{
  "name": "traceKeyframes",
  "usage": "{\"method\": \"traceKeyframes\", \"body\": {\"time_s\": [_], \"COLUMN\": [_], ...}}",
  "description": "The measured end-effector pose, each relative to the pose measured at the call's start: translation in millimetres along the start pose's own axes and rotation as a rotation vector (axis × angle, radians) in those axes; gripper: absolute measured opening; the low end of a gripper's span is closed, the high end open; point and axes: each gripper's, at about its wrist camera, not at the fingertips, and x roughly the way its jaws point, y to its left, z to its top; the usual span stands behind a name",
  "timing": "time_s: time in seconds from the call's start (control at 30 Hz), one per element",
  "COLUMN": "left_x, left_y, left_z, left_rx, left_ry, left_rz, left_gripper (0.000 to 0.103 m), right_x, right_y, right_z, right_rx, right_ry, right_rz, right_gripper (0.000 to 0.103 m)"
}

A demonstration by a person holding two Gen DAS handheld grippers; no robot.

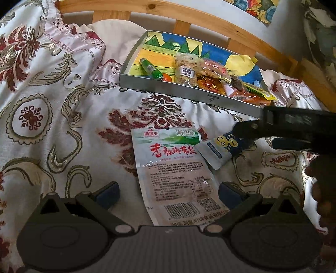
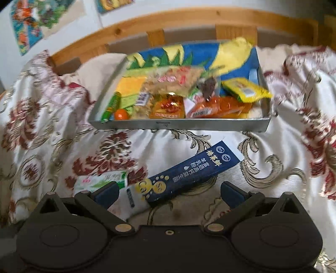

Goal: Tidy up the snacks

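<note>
A white and green seaweed packet [image 1: 174, 168] lies flat on the patterned bedspread, between the fingers of my open left gripper [image 1: 169, 195]. Its top corner [image 2: 98, 180] also shows behind the right gripper's left finger. A dark blue stick sachet [image 2: 184, 174] lies slantwise beside it, between the wide-apart fingers of my open right gripper [image 2: 169, 195]. In the left wrist view that gripper [image 1: 255, 136] reaches in from the right over the sachet [image 1: 220, 147]. Behind stands a metal tray [image 1: 189, 92] [image 2: 178, 124] holding several snack packs.
The tray holds a green tube [image 1: 151, 68], a small orange ball [image 2: 121, 114], a nut bar [image 1: 185, 70] and orange and yellow packs [image 2: 245, 90]. A wooden bed rail [image 1: 189, 19] runs behind it. A hand [image 1: 323, 189] shows at the right edge.
</note>
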Motion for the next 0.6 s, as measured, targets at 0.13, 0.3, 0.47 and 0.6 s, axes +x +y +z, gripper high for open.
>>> {"method": "traceKeyframes", "body": {"time_s": [0.13,0.3,0.47,0.6], "left_x": [0,1,2,2], "left_y": [4,4,4,3], "left_z": [1,1,0,0], "left_rx": [-0.011,-0.007,-0.002,0.0], "left_ry": [0.0,-0.002,-0.002,-0.001], "left_rz": [-0.015,-0.026,-0.029,-0.03], "left_gripper": [0.103,0.103,0.103,0.103], "right_x": [25,48,58,60], "right_y": [5,17,25,15], "right_z": [13,25,22,15], "right_rx": [0.056,0.055,-0.047,-0.055], "right_ry": [0.04,0.062,0.082,0.103], "right_rz": [-0.068,-0.073,-0.116,-0.118], "right_gripper": [0.102,0.102,0.09,0.085]}}
